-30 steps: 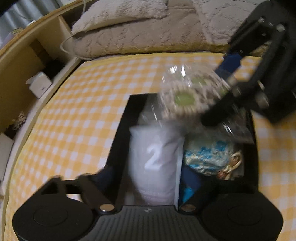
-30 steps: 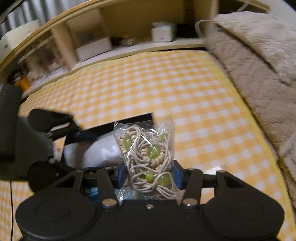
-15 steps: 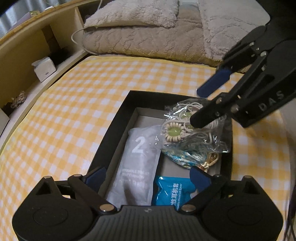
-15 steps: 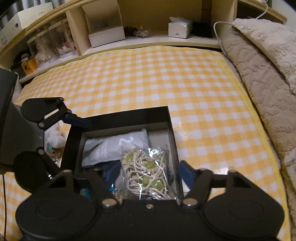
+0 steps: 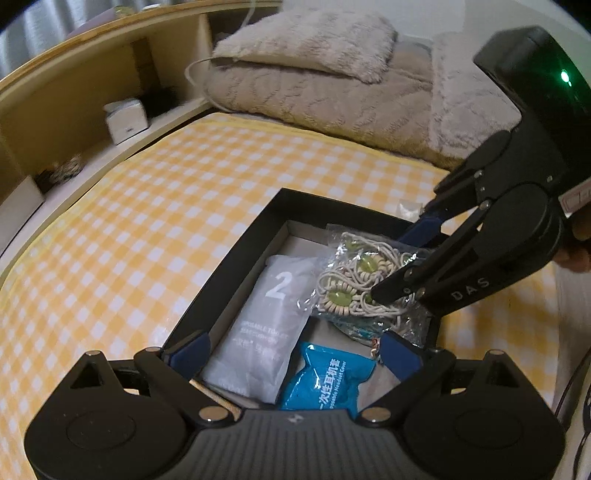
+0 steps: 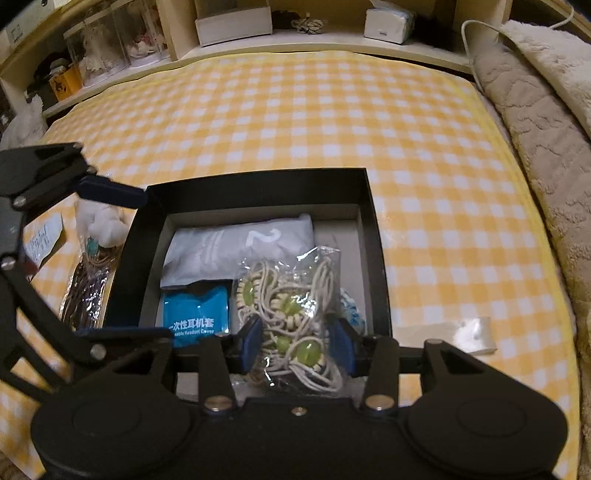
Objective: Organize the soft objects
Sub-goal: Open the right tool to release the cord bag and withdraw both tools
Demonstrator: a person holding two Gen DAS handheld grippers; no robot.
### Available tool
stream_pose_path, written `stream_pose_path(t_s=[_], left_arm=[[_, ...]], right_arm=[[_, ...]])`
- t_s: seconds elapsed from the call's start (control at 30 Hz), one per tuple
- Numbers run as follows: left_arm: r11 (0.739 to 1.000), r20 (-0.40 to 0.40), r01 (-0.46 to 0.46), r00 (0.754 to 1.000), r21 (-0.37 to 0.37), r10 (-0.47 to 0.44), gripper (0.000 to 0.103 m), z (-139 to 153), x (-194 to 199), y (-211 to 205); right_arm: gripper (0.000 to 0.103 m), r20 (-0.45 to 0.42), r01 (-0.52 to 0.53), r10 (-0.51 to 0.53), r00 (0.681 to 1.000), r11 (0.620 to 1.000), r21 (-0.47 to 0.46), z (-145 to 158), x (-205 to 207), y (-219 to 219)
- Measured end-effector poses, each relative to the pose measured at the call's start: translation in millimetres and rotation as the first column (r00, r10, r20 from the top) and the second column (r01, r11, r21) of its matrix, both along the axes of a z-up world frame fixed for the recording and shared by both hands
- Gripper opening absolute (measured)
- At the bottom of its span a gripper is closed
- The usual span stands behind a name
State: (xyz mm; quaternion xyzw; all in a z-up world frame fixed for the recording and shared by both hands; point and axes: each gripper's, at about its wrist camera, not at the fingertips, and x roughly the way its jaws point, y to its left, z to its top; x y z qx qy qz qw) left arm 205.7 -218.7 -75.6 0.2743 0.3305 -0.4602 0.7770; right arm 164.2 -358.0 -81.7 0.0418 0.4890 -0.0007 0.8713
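Observation:
A black box (image 5: 236, 266) (image 6: 376, 266) lies open on the yellow checked sheet. Inside are a grey pouch marked 2 (image 5: 269, 314) (image 6: 236, 247), a blue packet (image 5: 325, 376) (image 6: 195, 314) and a turquoise item (image 6: 351, 310). A clear bag of cord and green beads (image 5: 354, 284) (image 6: 288, 295) rests on the turquoise item at the box's right side. My right gripper (image 6: 297, 343) (image 5: 397, 262) has this bag between its blue pads; its jaws are closing and the pads press its sides. My left gripper (image 5: 295, 349) hovers wide open above the box's near end, holding nothing.
Left of the box lie a bag with a white fluffy thing (image 6: 103, 221), a bag of brown cords (image 6: 85, 291) and a paper note (image 6: 40, 240). A small clear bag (image 6: 476, 332) lies to the right. Folded beige blankets (image 5: 314, 74) and a wooden shelf (image 6: 232, 22) border the sheet.
The right gripper came down with the bead bag, from above the box into it, and its pads moved closer together. The left gripper drew back and up, opening wider.

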Motion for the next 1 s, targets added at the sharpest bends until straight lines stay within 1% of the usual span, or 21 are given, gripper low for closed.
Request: stream_pose_path(t_s=[0.13, 0.2, 0.3, 0.37, 0.4, 0.43, 0.5, 0.57, 0.63, 0.7, 0.8, 0.87, 0.9, 0.93, 0.97, 1.0], left_arm=[[0.998, -0.018, -0.053, 0.998, -0.016, 0.052, 0.098, 4.3, -2.5, 8.8], [0.996, -0.039, -0.083, 0.996, -0.027, 0.082, 0.098, 6.9, -2.4, 12.2], [0.993, -0.064, -0.110, 0.992, -0.049, 0.107, 0.098, 11.8, -3.9, 17.2], [0.991, -0.073, -0.123, 0.990, -0.060, 0.119, 0.098, 15.7, -5.9, 20.4], [0.990, -0.078, -0.127, 0.989, -0.064, 0.122, 0.098, 16.8, -7.3, 22.1], [0.989, -0.082, -0.133, 0.988, -0.070, 0.127, 0.098, 18.3, -8.7, 24.3], [0.986, -0.089, -0.144, 0.987, -0.079, 0.137, 0.099, 20.4, -11.9, 29.7], [0.985, -0.092, -0.152, 0.985, -0.082, 0.144, 0.099, 21.2, -14.6, 35.3], [0.981, -0.089, -0.174, 0.982, -0.088, 0.167, 0.103, 20.3, -17.4, 42.1], [0.976, -0.092, -0.194, 0.978, -0.096, 0.186, 0.103, 19.8, -19.9, 50.1], [0.967, -0.097, -0.234, 0.970, -0.102, 0.224, 0.103, 20.2, -22.8, 62.5], [0.959, -0.092, -0.264, 0.962, -0.099, 0.256, 0.103, 21.0, -25.6, 70.3], [0.955, -0.088, -0.279, 0.959, -0.102, 0.271, 0.103, 21.3, -27.2, 74.8], [0.951, -0.088, -0.291, 0.955, -0.108, 0.282, 0.103, 21.8, -28.6, 79.0], [0.946, -0.091, -0.301, 0.952, -0.115, 0.292, 0.103, 22.8, -29.9, 82.4], [0.942, -0.096, -0.313, 0.948, -0.123, 0.303, 0.103, 23.4, -31.0, 86.1]], right_arm=[[0.044, 0.018, 0.018, -0.018, 1.000, 1.000, -0.015, 6.4, -3.8, -0.7], [0.043, 0.044, 0.034, -0.033, 0.998, 0.999, -0.028, 14.0, -8.0, -0.8], [0.043, 0.083, 0.058, -0.056, 0.995, 0.998, -0.022, 23.4, -14.3, -3.9], [0.038, 0.116, 0.085, -0.083, 0.990, 0.996, -0.018, 28.6, -17.8, -6.0], [0.030, 0.130, 0.091, -0.090, 0.987, 0.996, -0.003, 31.4, -19.5, -7.4], [0.028, 0.131, 0.092, -0.094, 0.987, 0.996, 0.022, 32.7, -20.1, -8.5], [0.028, 0.115, 0.076, -0.080, 0.990, 0.996, 0.043, 30.2, -18.7, -6.6], [0.028, 0.082, 0.064, -0.065, 0.994, 0.998, 0.016, 22.8, -14.8, -0.7], [0.028, 0.045, 0.049, -0.047, 0.998, 0.999, -0.025, 13.2, -9.9, 5.7], [0.028, 0.036, 0.035, -0.033, 0.999, 0.998, -0.059, 9.2, -8.2, 11.2], [0.028, 0.043, 0.039, -0.036, 0.998, 0.997, -0.069, 12.0, -10.5, 14.2], [0.032, 0.054, 0.046, -0.042, 0.998, 0.996, -0.077, 16.3, -12.3, 15.3], [0.038, 0.065, 0.052, -0.046, 0.997, 0.996, -0.079, 20.0, -14.6, 16.0], [0.048, 0.079, 0.055, -0.049, 0.996, 0.996, -0.076, 23.8, -16.7, 16.1], [0.053, 0.093, 0.056, -0.049, 0.994, 0.996, -0.070, 27.6, -18.8, 15.9], [0.060, 0.105, 0.060, -0.054, 0.993, 0.996, -0.060, 30.9, -21.4, 16.1]])
